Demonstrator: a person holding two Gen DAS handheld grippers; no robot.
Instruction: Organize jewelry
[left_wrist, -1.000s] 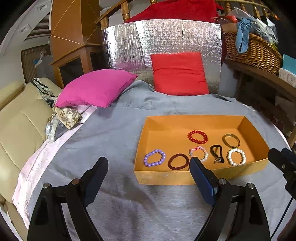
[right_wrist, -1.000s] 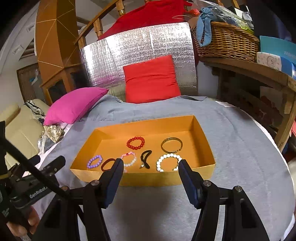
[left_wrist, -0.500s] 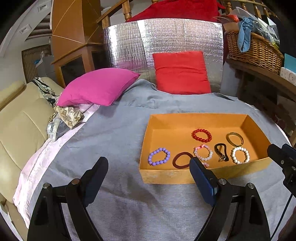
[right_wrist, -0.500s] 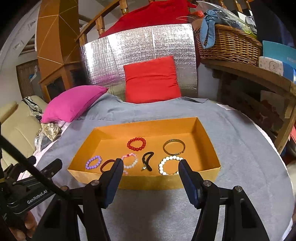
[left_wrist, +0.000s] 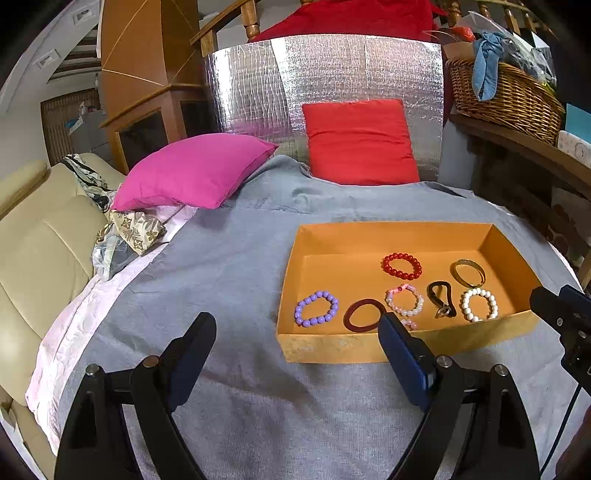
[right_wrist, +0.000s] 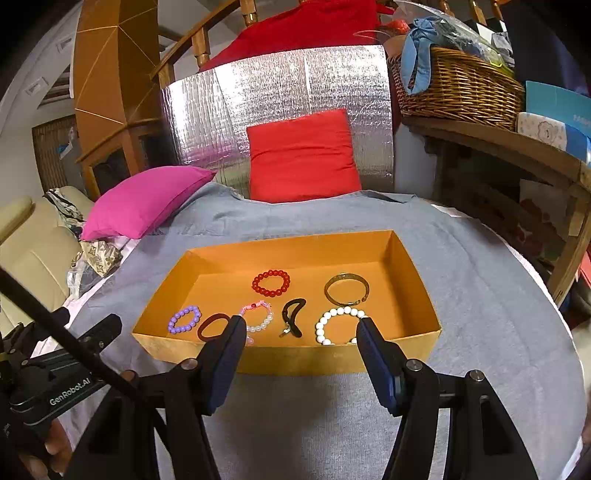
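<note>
Seven pieces lie spaced apart in the orange box (right_wrist: 295, 360) on the grey-covered table (right_wrist: 480, 332), each easy to single out. Nearest the right gripper (right_wrist: 301, 334) is the white bead bracelet (right_wrist: 338, 325); its fingers stand part-open, empty. The left gripper (left_wrist: 297, 341) hovers short of the box, fingers wide, holding nothing.

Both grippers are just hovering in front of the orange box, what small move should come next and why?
Probably ease the right gripper forward and down over the white bead bracelet: its fingers are open and empty, and that bracelet lies nearest them, just inside the orange box.
</note>
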